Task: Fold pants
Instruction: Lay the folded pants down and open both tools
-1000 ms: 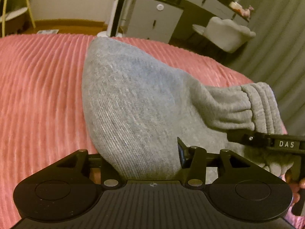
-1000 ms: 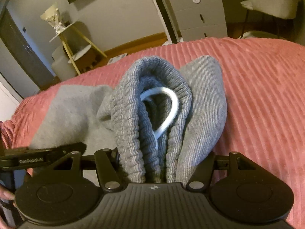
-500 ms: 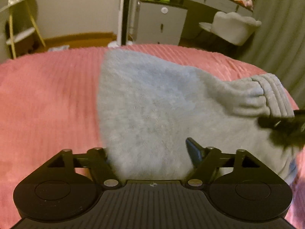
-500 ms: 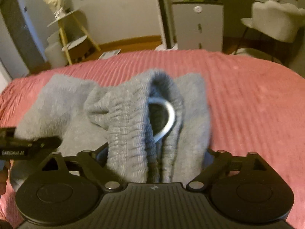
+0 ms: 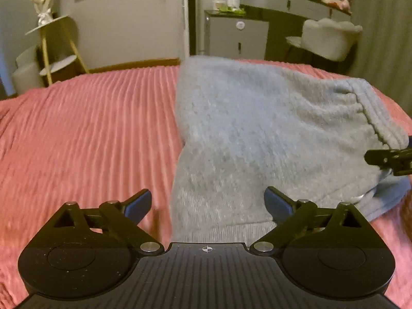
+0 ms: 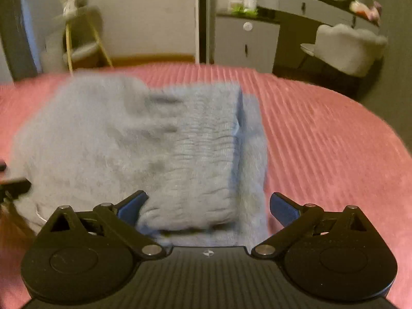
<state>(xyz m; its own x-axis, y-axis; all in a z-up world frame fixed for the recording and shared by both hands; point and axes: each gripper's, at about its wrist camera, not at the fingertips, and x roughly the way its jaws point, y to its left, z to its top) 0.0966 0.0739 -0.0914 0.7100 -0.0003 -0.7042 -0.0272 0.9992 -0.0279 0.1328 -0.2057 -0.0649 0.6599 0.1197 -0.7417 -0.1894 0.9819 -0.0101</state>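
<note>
**Grippers released over folded pants**

Jaws of the left gripper (image 5: 207,202) and right gripper (image 6: 207,207) are opening; cloth lies between each pair, yet no pad presses it. The grey pants (image 5: 257,134) rest as a folded bundle on the pink bedspread (image 5: 90,128), ribbed waistband (image 6: 206,154) uppermost at the right gripper's side. Handling, as judged: thick knit, soft, limp, light, not fragile; layers will slump and slide apart if lifted by one ply. Best hold appears to be the near edge, pinching all layers together, one gripper per corner.
</note>
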